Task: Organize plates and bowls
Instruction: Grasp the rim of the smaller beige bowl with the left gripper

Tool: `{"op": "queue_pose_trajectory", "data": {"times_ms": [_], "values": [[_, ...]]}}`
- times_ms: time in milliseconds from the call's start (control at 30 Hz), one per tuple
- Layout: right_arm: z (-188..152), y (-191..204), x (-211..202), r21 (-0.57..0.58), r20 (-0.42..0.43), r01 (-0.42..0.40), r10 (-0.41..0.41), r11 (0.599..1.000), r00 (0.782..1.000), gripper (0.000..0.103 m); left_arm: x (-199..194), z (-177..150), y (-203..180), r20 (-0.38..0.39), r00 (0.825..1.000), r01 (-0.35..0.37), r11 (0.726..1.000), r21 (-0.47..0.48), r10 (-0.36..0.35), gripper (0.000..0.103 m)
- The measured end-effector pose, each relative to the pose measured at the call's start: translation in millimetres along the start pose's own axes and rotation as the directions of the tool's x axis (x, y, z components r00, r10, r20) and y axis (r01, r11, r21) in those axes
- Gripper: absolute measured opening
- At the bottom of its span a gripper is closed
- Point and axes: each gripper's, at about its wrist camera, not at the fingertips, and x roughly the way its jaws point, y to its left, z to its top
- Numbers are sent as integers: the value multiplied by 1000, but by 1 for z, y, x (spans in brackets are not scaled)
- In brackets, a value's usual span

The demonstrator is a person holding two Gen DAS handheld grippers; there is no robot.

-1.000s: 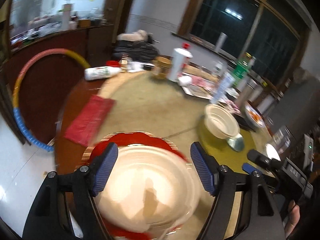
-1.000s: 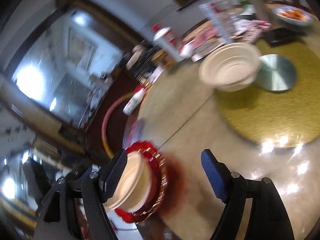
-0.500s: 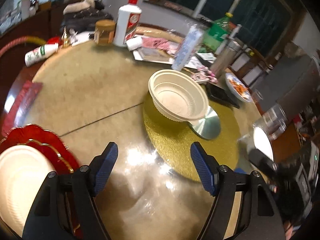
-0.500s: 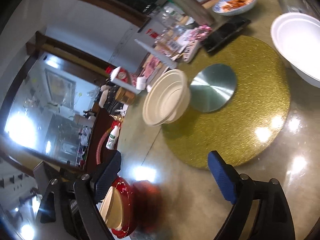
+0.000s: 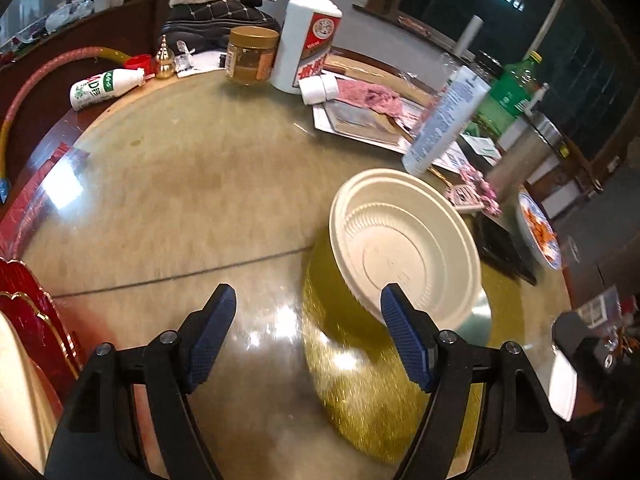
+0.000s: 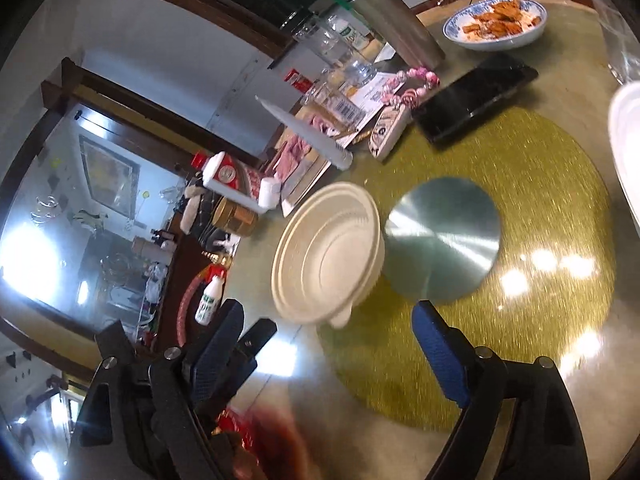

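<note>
Left wrist view: the left gripper (image 5: 306,330) is wide open and empty. An empty cream disposable bowl (image 5: 404,248) sits on the gold turntable mat (image 5: 360,380), not yet collected. A red plate (image 5: 32,328) lies near left.

Right wrist view: the right gripper (image 6: 328,344) is wide open and empty. The bowl (image 6: 328,258) sits beside a steel disc (image 6: 442,238). A blue-patterned dish (image 6: 494,24) far right holds orange food. Judged: organizing is partly complete.
</note>
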Motion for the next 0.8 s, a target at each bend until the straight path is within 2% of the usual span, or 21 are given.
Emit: {"op": "queue_pose_trajectory", "data": {"times_ms": [133, 367, 467, 600, 733, 800], "values": [[14, 4, 18, -32, 6, 44, -43, 999, 999, 79, 14, 4, -6, 13, 999, -41, 999, 11, 41, 75], [26, -2, 53, -49, -38, 95, -97, 994, 995, 68, 28, 9, -12, 31, 997, -71, 997, -5, 72, 75], [26, -2, 61, -69, -43, 117, -121, 991, 992, 67, 36, 9, -15, 33, 996, -88, 996, -1, 88, 75], [26, -8, 69, -67, -58, 128, -132, 990, 990, 63, 46, 7, -18, 17, 995, -100, 995, 1, 100, 75], [27, -12, 72, -73, -62, 138, -143, 988, 988, 60, 47, 5, -21, 34, 994, -100, 995, 6, 100, 75], [26, -15, 75, -69, -74, 134, -139, 989, 987, 53, 47, 5, -22, 43, 994, -100, 995, 9, 100, 75]]}}
